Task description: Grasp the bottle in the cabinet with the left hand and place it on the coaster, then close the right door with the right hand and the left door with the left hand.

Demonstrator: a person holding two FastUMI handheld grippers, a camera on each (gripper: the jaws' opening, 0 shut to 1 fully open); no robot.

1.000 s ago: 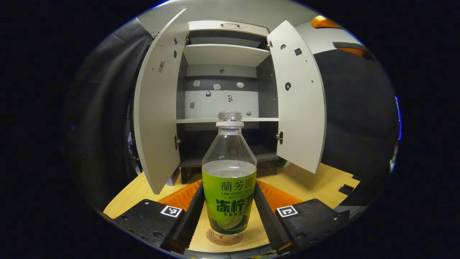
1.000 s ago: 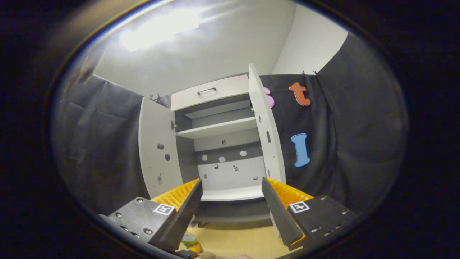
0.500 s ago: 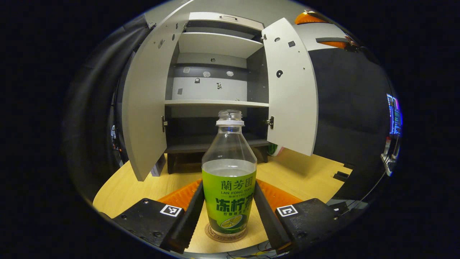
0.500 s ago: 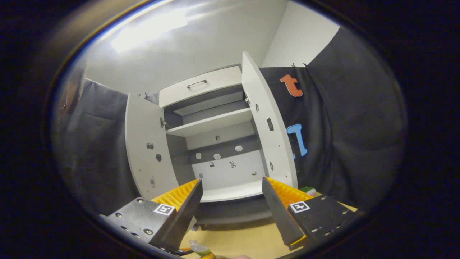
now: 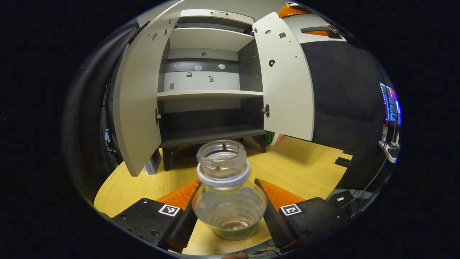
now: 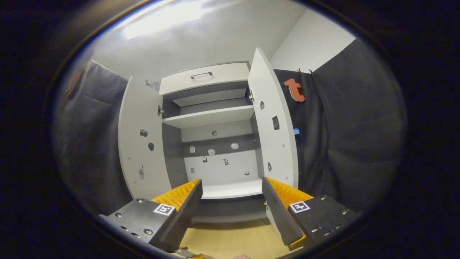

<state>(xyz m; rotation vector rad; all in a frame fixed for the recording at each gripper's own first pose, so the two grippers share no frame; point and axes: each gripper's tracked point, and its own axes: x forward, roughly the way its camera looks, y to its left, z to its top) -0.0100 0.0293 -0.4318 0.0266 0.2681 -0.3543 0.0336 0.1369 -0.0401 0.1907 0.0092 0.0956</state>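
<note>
**Bottle between the left fingers, both cabinet doors open**

Nearest in the left gripper view, the left gripper (image 5: 228, 212) has its two wedge-shaped fingers spread to either side of the bottle (image 5: 227, 196). Whether they press on the bottle or merely flank it cannot be told, as the bottle's wide shoulder hides the contact. The bottle is clear, rounded plastic with an uncapped, threaded neck and a pale ring below the thread; a band of green label shows at its base, which stands low over the smooth, light wood-grain table (image 5: 305, 172). The coaster cannot be made out beneath it.

In the right gripper view, the right gripper (image 6: 230, 205) holds nothing, its fingers wide apart with ridged inner pads (image 6: 178, 196) facing each other across the gap.

Farther off stands the cabinet (image 5: 210, 94), a matte box of flat pale panels with dark inner walls and two pale shelves. Its left door (image 5: 134, 104) and right door (image 5: 285, 81) both swing wide open, their inner faces dotted with small round holes, metal hinges at the edges. Above the opening is a drawer front with a slim bar handle (image 6: 201, 75). Behind hangs creased dark cloth (image 6: 355, 144).
</note>
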